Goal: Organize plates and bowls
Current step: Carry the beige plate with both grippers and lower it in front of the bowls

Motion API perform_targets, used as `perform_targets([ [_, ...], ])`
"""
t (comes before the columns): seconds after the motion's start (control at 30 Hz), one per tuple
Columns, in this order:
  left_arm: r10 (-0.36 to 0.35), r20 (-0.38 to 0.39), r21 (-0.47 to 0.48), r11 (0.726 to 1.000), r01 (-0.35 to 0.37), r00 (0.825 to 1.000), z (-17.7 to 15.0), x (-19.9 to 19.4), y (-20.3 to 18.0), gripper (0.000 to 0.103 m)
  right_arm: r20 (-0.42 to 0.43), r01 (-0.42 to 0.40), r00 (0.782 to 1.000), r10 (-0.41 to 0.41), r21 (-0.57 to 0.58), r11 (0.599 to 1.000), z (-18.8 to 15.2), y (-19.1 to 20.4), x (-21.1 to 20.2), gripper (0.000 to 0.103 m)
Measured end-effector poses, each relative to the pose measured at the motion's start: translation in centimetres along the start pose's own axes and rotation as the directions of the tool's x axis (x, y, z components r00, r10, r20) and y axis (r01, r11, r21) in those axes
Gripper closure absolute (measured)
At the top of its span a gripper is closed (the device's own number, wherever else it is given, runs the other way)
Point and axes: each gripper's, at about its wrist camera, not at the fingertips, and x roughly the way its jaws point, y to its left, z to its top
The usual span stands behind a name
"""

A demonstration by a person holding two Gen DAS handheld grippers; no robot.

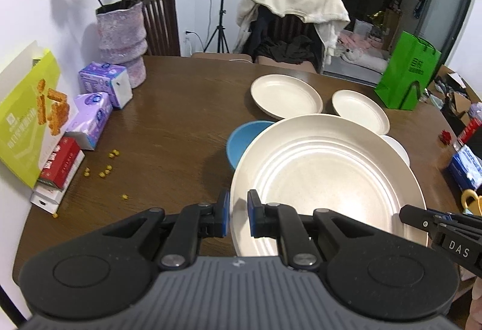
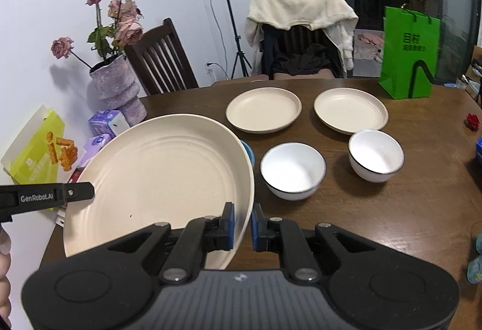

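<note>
The big cream plate [image 2: 156,176] is off the bench [image 1: 168,119], carried between both claws. The left claw [image 1: 238,214] is closed on the plate's near-left rim, its blue pads pinching the edge, and the right claw [image 2: 242,226] is closed the same way on the near-right rim. Each holds only that thin lip, nothing else.

To my eye the step in hand is carrying this plate over to one of the two smaller cream plates, the left one [image 2: 263,110] or the right one [image 2: 351,111], that lie side by side at the far part of the bench. Doing it well means keeping both hands moving together, so the rim is not twisted between the pads, and keeping the plate level rather than dipped at its far edge. The blue bowl [image 1: 241,140] sits just under the plate's far-left edge, so I would keep the plate high enough to pass over it. The two white bowls, one nearer [image 2: 292,170] and one further right [image 2: 376,154], stand between the right claw and the small plates, and they too need clearance. Setting down should be gentle and centred, since a big plate on a smaller one could rock.

From each claw the plate spreads forward and inward, filling the space between them.
</note>
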Motion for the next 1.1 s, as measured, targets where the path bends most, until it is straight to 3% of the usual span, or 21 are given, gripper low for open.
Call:
perform_targets([
  [0.6,-0.078,-0.066,0.054,0.995,0.081,0.995,-4.3,2.4,-4.4,0.090,-0.021,0.071,0.997,-0.070,0.060,0.996,-5.1,-5.6,-1.4,0.092],
  [1.1,-0.102,-0.124,0.104,0.988,0.115,0.987,-7.0,5.8,-6.3,0.090,-0.057,0.112,0.993,-0.106,0.109,0.988,-8.7,-8.6,0.4,0.092],
])
